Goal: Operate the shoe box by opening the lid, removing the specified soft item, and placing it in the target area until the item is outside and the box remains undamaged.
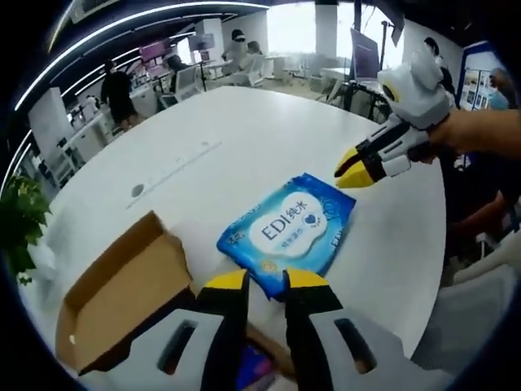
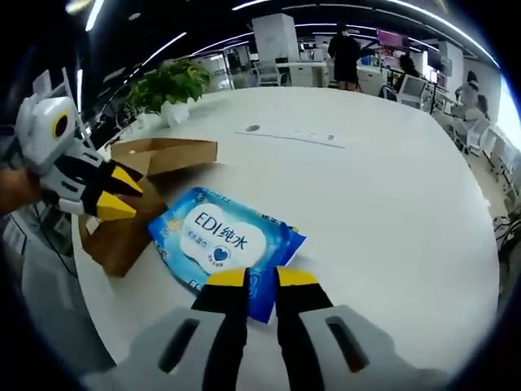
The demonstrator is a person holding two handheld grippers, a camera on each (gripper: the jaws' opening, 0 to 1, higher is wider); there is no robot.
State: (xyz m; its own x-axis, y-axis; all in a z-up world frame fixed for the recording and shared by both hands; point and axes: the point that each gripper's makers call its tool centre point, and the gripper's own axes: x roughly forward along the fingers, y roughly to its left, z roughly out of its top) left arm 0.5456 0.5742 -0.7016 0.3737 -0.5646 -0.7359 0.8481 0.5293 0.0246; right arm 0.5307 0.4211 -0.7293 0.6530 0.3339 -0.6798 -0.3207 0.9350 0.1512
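Blue soft pack of wet wipes point(image 1: 286, 230) lies flat on the white round worktop point(image 1: 244, 138), outside the open brown cardboard box point(image 1: 122, 293). Both grippers' fingers narrow, empty. Risk: the left gripper point(image 1: 264, 285) nudging the pack off target.

On the tabletop point(image 1: 269, 130) before you, the wipes pack point(image 1: 286, 230) lies flat outside the shoe box point(image 1: 122, 293), just beside the box's open side. In the left gripper view the box sits to the left of the pack, its lid point(image 1: 114, 248) folded open; your left gripper point(image 1: 265, 281) hangs at the pack's near edge, and your right gripper point(image 1: 356, 173) hovers by its far right corner. In the right gripper view the box point(image 2: 138, 204) lies left of and behind the pack point(image 2: 224, 240). A potted plant point(image 2: 167, 85) stands at the tabletop's far edge beyond the box, and desks and people are farther behind.
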